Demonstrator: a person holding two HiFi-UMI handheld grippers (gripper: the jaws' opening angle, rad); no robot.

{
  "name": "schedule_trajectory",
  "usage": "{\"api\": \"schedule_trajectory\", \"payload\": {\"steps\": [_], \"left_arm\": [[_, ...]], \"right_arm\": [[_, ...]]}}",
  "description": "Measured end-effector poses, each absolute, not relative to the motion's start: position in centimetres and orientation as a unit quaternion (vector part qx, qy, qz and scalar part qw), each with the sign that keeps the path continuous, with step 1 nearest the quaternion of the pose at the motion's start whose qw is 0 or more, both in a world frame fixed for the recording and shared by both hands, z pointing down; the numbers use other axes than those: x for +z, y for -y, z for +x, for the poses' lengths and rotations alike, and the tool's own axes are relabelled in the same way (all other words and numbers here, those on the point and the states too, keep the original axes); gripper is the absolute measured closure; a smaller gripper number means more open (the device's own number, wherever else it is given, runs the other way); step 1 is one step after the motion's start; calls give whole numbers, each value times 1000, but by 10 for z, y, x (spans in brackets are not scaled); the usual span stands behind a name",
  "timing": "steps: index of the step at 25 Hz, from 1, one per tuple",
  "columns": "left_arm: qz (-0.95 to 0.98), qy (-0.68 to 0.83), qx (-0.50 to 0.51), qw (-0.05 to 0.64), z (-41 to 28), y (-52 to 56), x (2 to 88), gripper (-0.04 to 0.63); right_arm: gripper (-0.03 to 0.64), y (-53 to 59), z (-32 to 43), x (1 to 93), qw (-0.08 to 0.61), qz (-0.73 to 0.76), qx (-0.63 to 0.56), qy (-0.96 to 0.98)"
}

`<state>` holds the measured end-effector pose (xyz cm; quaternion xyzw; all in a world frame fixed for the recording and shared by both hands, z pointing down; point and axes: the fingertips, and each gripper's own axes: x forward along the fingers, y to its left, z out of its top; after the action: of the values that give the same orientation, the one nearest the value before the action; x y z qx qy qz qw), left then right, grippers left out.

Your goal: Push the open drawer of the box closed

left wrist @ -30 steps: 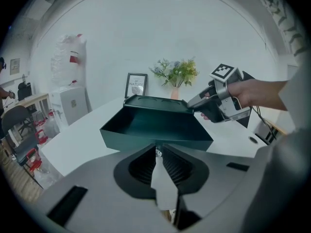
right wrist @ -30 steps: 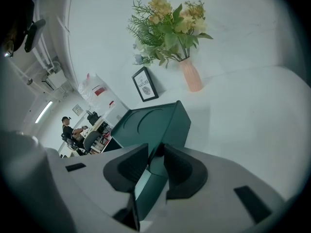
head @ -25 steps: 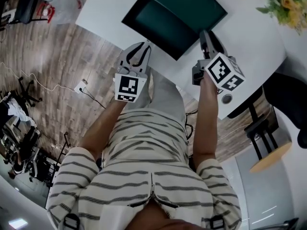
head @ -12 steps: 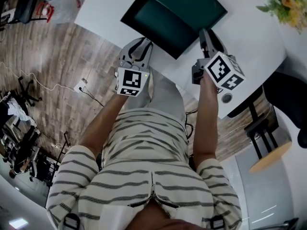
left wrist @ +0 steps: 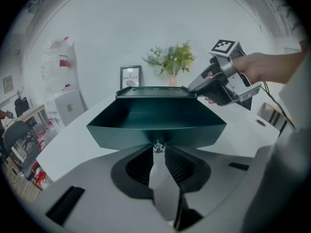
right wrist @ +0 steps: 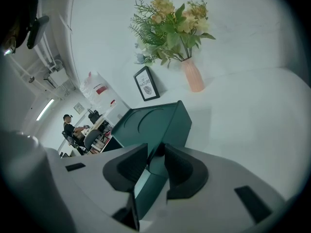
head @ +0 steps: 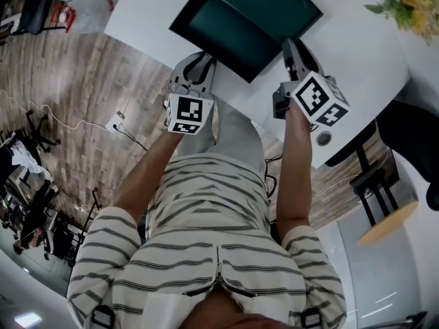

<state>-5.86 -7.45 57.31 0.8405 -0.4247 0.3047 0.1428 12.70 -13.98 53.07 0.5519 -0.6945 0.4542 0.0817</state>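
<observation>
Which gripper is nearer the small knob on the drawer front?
Left. The left gripper is at the knob, which sits between its jaw tips; those jaws have just been closing. The right gripper is off to the side, jaws astride the near right corner of the box.

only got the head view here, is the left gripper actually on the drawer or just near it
observer: the left gripper has just been closing its jaws, with the small knob on the drawer between their tips
operator: and the right one
observer: the right gripper is shut on the near corner of the box, a jaw on each side
operator: anything behind the box
observer: a framed picture stands on the table behind it
</observation>
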Motion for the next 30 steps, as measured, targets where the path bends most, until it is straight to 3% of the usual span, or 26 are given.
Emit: {"api": "schedule_trajectory", "payload": {"steps": [30], "left_arm": [[842,419,310,137,-55,80,561,523]], "right_arm": [[492,139,125,532,88,548,465,690]]}}
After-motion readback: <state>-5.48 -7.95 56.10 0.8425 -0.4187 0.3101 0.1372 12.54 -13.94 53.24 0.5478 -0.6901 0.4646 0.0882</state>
